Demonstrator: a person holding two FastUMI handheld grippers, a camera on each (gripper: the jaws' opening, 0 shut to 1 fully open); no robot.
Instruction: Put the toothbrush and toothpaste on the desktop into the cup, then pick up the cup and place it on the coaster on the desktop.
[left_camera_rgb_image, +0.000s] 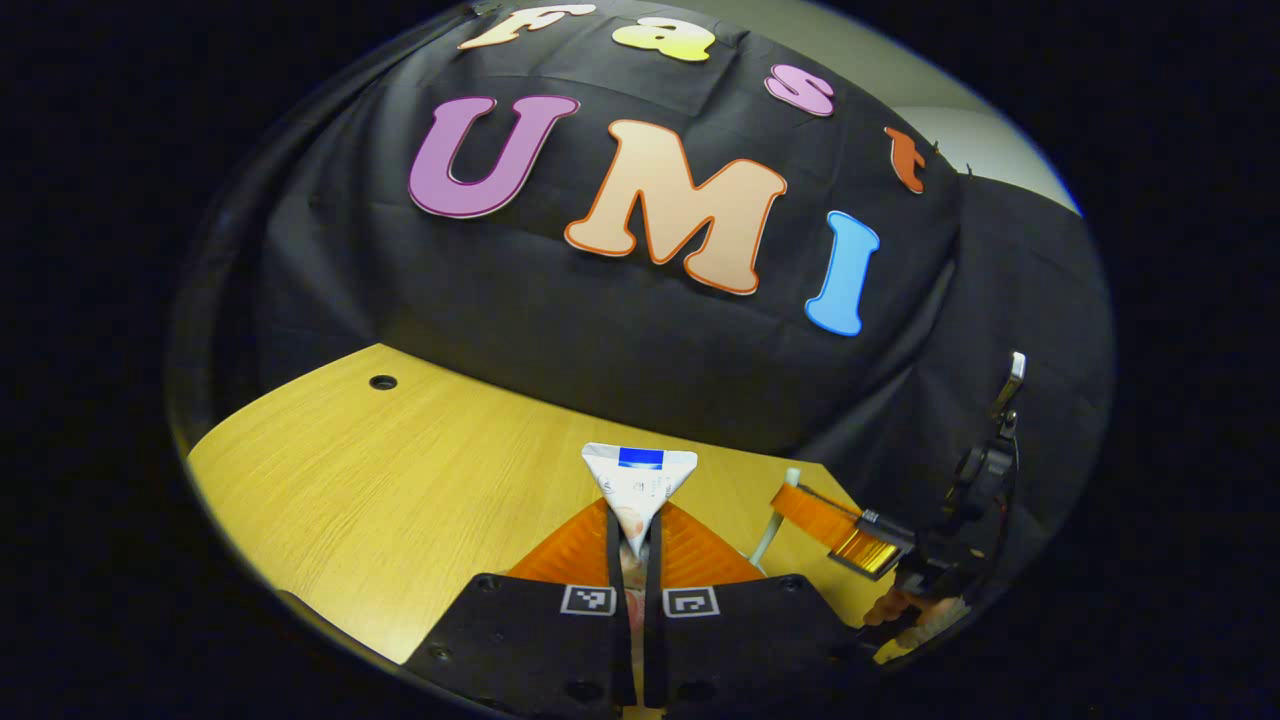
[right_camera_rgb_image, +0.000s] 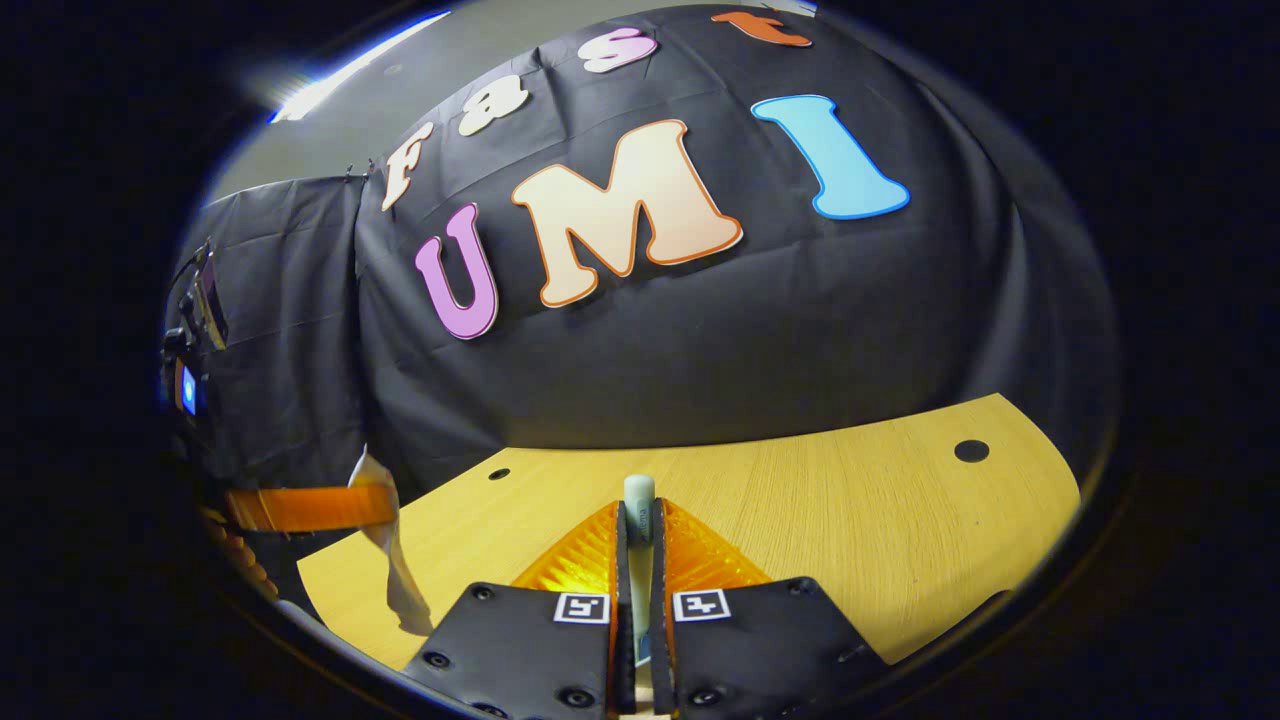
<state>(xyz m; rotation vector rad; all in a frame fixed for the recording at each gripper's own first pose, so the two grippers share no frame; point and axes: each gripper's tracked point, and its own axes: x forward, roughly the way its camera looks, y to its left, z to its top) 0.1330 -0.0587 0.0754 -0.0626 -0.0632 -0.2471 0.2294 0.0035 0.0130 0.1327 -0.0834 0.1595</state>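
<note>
Left gripper view: left gripper (left_camera_rgb_image: 637, 540) raised above the desk (left_camera_rgb_image: 400, 480), pinching toothpaste (left_camera_rgb_image: 637, 485) w/ both fingers, crimped end poking fwd. Right gripper (left_camera_rgb_image: 860, 540) off to its right.

Right gripper view: it's lifted too, clamped on toothbrush (right_camera_rgb_image: 639, 560), tip sticking out ahead.

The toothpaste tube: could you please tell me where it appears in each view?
Left gripper view: toothpaste tube bottom centre, crimped end up, clamped in the left gripper.
Right gripper view: lower left, hanging from the left gripper.
Shared landmark: the wooden desktop.
</note>
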